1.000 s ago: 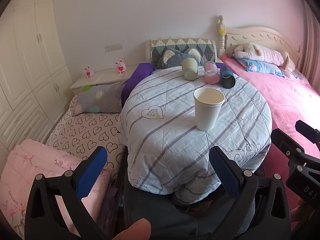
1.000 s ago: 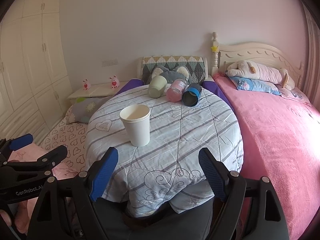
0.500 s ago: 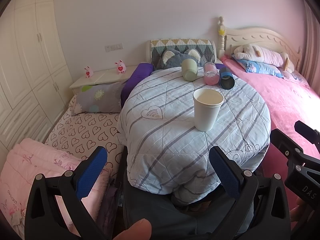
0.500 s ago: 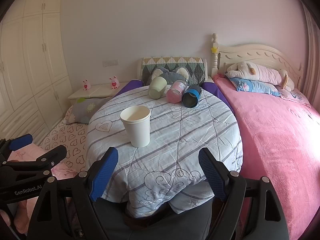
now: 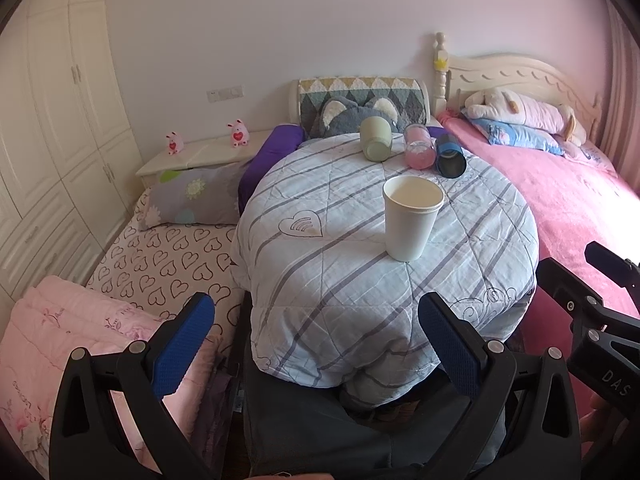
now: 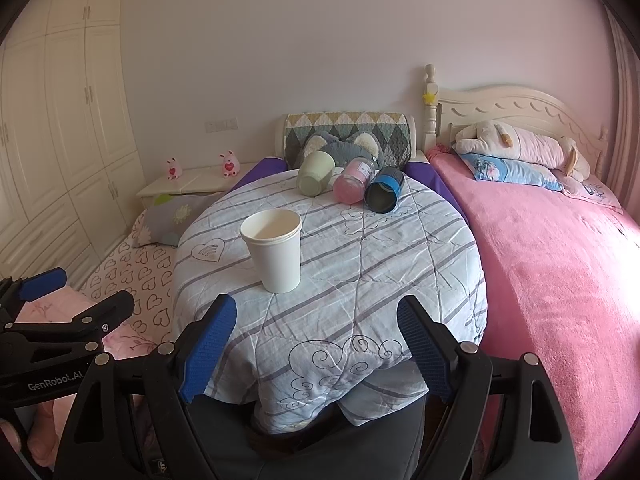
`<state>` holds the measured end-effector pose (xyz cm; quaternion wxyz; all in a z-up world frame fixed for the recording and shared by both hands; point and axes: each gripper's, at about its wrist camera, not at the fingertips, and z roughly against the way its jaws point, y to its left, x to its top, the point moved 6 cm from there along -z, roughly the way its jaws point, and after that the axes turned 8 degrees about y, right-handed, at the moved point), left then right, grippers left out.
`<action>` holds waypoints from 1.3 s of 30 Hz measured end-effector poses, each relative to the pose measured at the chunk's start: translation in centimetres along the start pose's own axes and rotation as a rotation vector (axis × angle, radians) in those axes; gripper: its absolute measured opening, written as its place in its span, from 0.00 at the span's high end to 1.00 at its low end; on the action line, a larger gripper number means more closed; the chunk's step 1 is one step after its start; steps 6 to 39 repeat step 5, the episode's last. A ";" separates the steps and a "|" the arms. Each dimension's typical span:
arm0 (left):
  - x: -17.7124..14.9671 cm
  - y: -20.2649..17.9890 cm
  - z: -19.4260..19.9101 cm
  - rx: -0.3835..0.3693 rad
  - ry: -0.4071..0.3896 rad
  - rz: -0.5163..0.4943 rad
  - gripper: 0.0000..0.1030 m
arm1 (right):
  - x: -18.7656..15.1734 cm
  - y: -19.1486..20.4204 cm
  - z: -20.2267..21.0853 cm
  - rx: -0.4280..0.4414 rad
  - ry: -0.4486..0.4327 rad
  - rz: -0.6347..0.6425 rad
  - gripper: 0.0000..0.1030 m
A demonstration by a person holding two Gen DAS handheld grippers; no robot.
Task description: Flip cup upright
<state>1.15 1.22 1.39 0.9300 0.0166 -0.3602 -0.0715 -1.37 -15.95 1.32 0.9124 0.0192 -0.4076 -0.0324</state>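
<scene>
A white paper cup stands upright, mouth up, on a round table under a striped blue-grey cloth; it also shows in the right wrist view. At the table's far edge a green cup, a pink jar and a blue cup lie on their sides. My left gripper is open and empty, short of the table's near edge. My right gripper is open and empty over the near edge, below the white cup.
A pink bed with a plush toy lies right of the table. A heart-print mattress, a grey pillow and a pink folded blanket lie left. A white nightstand and wardrobes stand beyond.
Both grippers have drifted slightly; the view shifts a little. The cups and jar have not moved.
</scene>
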 end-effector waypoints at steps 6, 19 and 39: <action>0.0 0.0 0.0 0.001 0.001 0.000 0.00 | -0.2 0.0 -0.1 0.002 0.002 0.000 0.19; 0.0 0.0 0.0 0.001 0.001 0.000 0.00 | -0.2 0.0 -0.1 0.002 0.002 0.000 0.19; 0.0 0.0 0.0 0.001 0.001 0.000 0.00 | -0.2 0.0 -0.1 0.002 0.002 0.000 0.19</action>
